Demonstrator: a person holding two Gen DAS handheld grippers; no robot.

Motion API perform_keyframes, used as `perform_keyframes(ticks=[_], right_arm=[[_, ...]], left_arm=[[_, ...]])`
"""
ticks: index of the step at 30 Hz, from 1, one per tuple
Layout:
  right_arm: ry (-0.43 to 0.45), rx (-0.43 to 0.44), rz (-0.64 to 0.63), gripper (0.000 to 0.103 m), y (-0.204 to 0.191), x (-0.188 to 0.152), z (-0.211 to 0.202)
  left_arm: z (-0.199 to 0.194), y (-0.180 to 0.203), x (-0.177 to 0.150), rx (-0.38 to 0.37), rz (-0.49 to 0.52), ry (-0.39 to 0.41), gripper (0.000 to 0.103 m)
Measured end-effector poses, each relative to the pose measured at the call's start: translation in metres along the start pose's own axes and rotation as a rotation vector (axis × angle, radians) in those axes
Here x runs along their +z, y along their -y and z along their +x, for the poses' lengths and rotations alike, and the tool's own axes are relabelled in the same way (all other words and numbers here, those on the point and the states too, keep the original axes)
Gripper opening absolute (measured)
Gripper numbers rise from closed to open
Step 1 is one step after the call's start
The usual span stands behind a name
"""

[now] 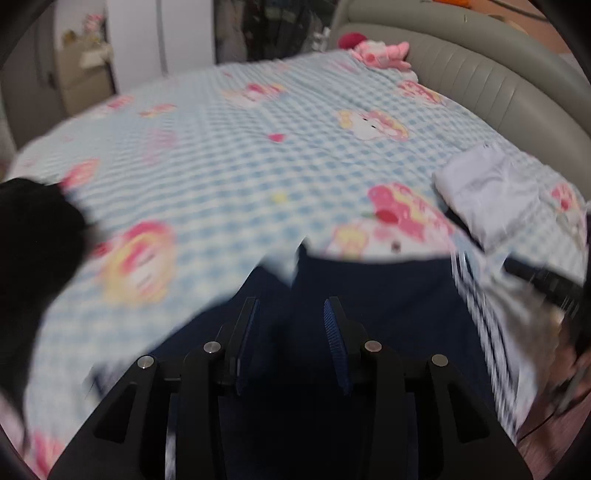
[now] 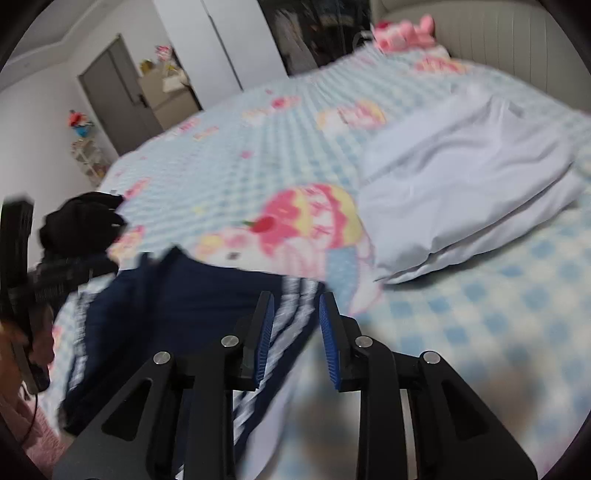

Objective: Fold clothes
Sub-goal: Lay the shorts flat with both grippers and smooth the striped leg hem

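Note:
A navy garment with white side stripes (image 1: pixel 373 295) (image 2: pixel 173 299) lies at the near edge of the bed. My left gripper (image 1: pixel 291 306) hovers over its dark middle, open, with nothing pressed between the blue pads. My right gripper (image 2: pixel 295 299) is open above the garment's striped right edge (image 2: pixel 291 325); the stripes show in the gap but the pads do not press on them. A folded white garment (image 1: pixel 487 192) (image 2: pixel 461 177) rests on the bed to the right. A black garment (image 1: pixel 33 229) (image 2: pixel 81 221) is bunched at the left. Both views are blurred.
The bed has a blue checked sheet with pink cartoon prints (image 1: pixel 258 166) (image 2: pixel 236 162). A grey padded headboard (image 1: pixel 498 85) and a pink plush toy (image 1: pixel 384 53) (image 2: pixel 402 33) are at the far right. White wardrobe doors (image 2: pixel 221 44) and a grey door (image 2: pixel 114 96) stand beyond.

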State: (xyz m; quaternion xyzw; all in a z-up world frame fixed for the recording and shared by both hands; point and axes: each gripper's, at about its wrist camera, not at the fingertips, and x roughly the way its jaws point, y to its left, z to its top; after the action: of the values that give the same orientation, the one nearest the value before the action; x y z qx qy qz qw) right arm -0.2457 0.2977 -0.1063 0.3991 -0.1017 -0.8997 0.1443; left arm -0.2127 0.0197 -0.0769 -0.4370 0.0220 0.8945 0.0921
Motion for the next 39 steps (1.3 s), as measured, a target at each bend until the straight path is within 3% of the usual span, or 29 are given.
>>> perform_keyframes(ticks=[2, 6, 9, 12, 19, 24, 30, 32, 35, 37, 39], right_arm=[[0.009, 0.051, -0.018, 0.03, -0.019, -0.009, -0.024], [-0.026, 0.11, -0.086, 0.031, -0.054, -0.06, -0.066], [-0.064, 0.128, -0.14, 0.036, -0.072, -0.1, -0.08], [-0.115, 0.124, -0.184, 0.038, -0.079, -0.129, -0.086], [-0.17, 0.065, -0.196, 0.038, -0.08, -0.145, -0.069], [-0.131, 0.035, -0.158, 0.038, -0.076, -0.143, -0.072], [-0.105, -0.056, -0.104, 0.038, -0.067, -0.136, -0.07], [-0.121, -0.054, -0.081, 0.038, -0.062, -0.135, -0.067], [-0.163, 0.031, -0.071, 0.038, -0.064, -0.138, -0.062], [-0.184, 0.067, -0.095, 0.038, -0.07, -0.142, -0.058], [-0.183, 0.018, -0.126, 0.038, -0.074, -0.145, -0.053]], left_arm=[[-0.028, -0.008, -0.037, 0.039, -0.053, 0.004, 0.038], [-0.068, -0.039, -0.101, 0.095, -0.188, 0.01, 0.038], [-0.087, -0.054, -0.142, 0.075, -0.31, 0.03, 0.048], [-0.096, -0.063, -0.172, 0.002, -0.398, 0.038, 0.048], [-0.075, -0.051, -0.18, -0.007, -0.339, -0.029, 0.047], [-0.071, -0.039, -0.182, 0.103, -0.317, -0.033, 0.028], [-0.079, -0.053, -0.182, 0.155, -0.427, 0.038, 0.025], [-0.08, -0.054, -0.182, 0.123, -0.438, 0.051, 0.026], [-0.074, -0.056, -0.187, 0.004, -0.467, 0.023, 0.026], [-0.068, -0.054, -0.186, -0.006, -0.463, 0.017, 0.026], [-0.066, -0.054, -0.182, 0.013, -0.455, 0.031, 0.024]])
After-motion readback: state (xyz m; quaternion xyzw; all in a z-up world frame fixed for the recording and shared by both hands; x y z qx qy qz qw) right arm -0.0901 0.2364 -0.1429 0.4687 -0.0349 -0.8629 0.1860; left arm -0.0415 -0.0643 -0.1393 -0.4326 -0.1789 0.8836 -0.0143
